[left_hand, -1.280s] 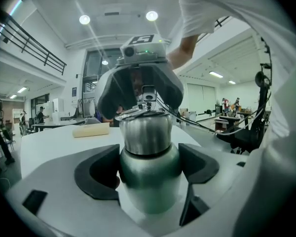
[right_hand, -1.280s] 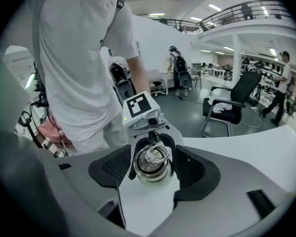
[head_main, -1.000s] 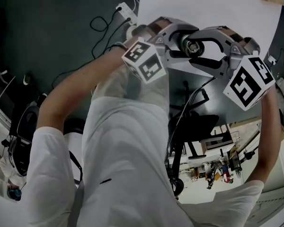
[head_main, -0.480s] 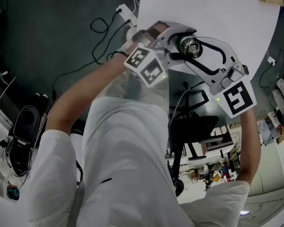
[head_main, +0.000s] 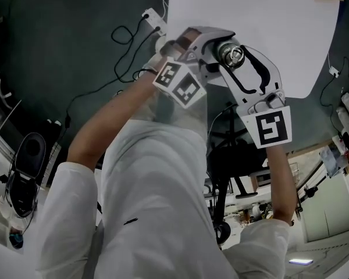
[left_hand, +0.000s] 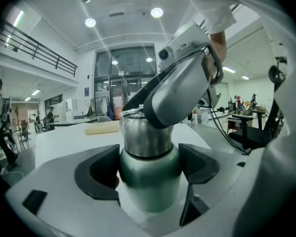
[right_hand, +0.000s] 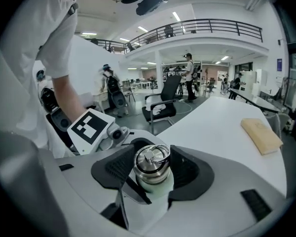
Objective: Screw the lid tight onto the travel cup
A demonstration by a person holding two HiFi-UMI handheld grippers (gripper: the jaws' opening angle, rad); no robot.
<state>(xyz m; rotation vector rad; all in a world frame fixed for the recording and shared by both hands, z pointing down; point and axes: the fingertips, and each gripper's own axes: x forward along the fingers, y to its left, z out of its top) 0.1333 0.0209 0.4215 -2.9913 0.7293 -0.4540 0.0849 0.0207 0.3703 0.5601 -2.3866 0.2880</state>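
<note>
Above the near edge of the white tabletop [head_main: 279, 34], the left gripper [left_hand: 149, 164] is clamped on the green body of the travel cup [left_hand: 149, 189], which is held off the surface. The right gripper [right_hand: 150, 176] stands fairly wide, with its pads pressed on both sides of the steel lid [right_hand: 152, 161] on top of the cup.

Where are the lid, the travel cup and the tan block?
lid [right_hand: 151, 168]: right gripper view, steel top.
travel cup [left_hand: 149, 180]: left gripper view, green body.
tan block [right_hand: 260, 135]: right gripper view, top face.
</note>
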